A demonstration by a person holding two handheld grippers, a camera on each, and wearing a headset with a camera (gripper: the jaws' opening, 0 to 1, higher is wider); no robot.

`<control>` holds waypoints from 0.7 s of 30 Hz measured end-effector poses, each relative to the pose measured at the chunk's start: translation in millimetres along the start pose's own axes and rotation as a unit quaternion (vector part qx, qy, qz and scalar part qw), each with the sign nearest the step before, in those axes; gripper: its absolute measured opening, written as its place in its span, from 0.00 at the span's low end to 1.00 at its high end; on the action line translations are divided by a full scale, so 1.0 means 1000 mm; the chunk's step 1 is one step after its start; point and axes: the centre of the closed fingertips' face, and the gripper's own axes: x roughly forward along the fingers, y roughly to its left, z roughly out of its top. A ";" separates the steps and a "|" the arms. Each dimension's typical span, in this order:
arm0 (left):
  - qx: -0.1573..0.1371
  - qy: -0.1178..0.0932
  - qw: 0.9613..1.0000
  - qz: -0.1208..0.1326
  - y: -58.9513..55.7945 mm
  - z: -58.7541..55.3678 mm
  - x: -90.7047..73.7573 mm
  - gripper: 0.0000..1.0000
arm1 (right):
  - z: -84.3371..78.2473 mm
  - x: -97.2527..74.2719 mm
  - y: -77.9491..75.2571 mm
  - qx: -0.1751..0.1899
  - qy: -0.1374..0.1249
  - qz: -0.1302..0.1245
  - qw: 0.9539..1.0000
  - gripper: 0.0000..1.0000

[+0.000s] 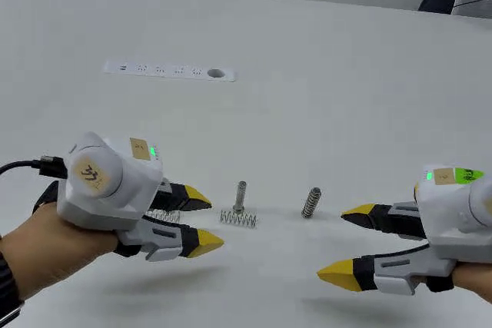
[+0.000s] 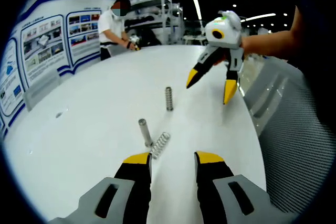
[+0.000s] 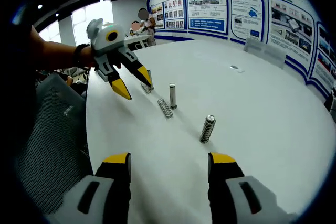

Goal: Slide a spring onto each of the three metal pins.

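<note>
A bare metal pin stands upright mid-table, and a loose spring lies flat at its foot. To its right a second pin wears a spring. Another spring lies partly hidden behind my left gripper, which is open and empty just left of the bare pin. My right gripper hovers open and empty to the right of the sprung pin. The left gripper view shows the bare pin, the loose spring and the sprung pin ahead of the left gripper. In the right gripper view the sprung pin stands nearest the right gripper.
A white power strip is set into the white table farther back. A mesh chair sits off the table's near edge. A person stands at the far end of the table.
</note>
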 end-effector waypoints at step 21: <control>0.057 0.057 0.996 -0.027 0.009 0.003 0.026 0.30 | -0.008 -0.020 -0.001 0.047 -0.031 -0.025 0.998 0.60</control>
